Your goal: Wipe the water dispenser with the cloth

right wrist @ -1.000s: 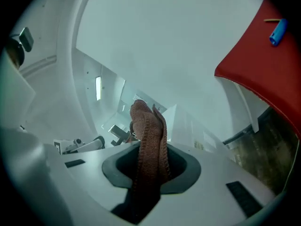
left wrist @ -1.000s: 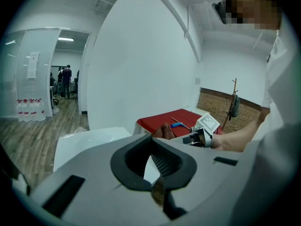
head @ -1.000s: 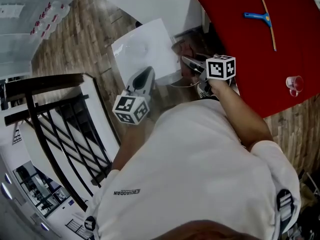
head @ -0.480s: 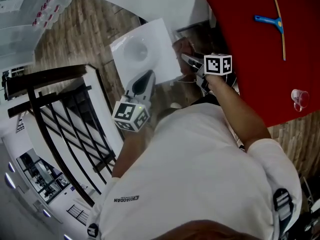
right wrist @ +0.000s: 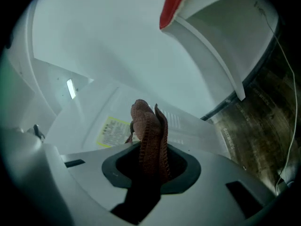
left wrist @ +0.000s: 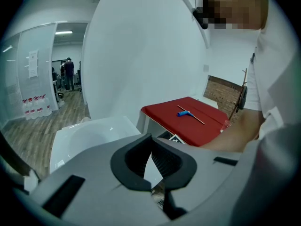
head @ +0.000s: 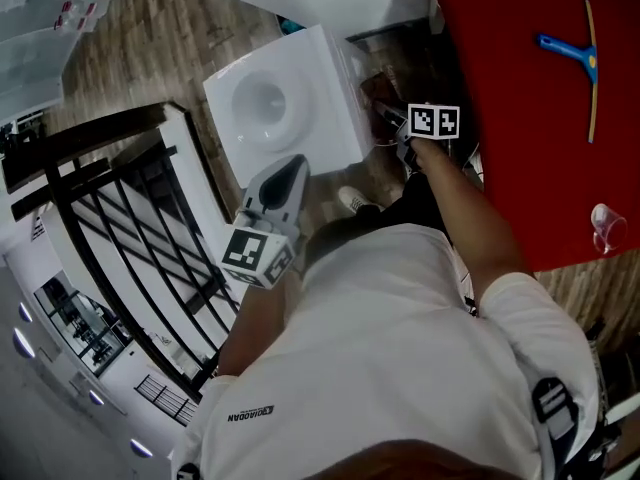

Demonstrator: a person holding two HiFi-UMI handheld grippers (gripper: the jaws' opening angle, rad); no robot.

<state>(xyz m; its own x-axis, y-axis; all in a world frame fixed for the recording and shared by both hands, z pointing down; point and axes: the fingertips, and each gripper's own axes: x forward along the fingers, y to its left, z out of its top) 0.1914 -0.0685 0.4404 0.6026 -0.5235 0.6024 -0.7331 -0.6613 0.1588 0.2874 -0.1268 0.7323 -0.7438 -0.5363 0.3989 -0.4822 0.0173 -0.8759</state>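
The white water dispenser (head: 285, 103) is seen from above, with a round recess in its top. My right gripper (head: 390, 120) is at its right side, shut on a brownish-red cloth (right wrist: 149, 135). In the right gripper view (right wrist: 150, 161) the cloth stands up out of the jaws close to the dispenser's white panel (right wrist: 94, 121), which bears a yellow label (right wrist: 112, 131); I cannot tell if they touch. My left gripper (head: 295, 166) hovers just in front of the dispenser, shut and holding nothing (left wrist: 151, 161). The dispenser's top (left wrist: 89, 135) lies beyond its jaws.
A red table (head: 530, 98) stands to the right with a blue-handled squeegee (head: 575, 53) and a clear cup (head: 607, 226) on it. A black railing (head: 130, 238) runs at the left. The floor is wood planks, and the person's shoe (head: 352, 200) is below the dispenser.
The view has shifted, so more of the dispenser's top shows. My right gripper with the cloth has stayed at the dispenser's right side. The left gripper has stayed shut in front of it.
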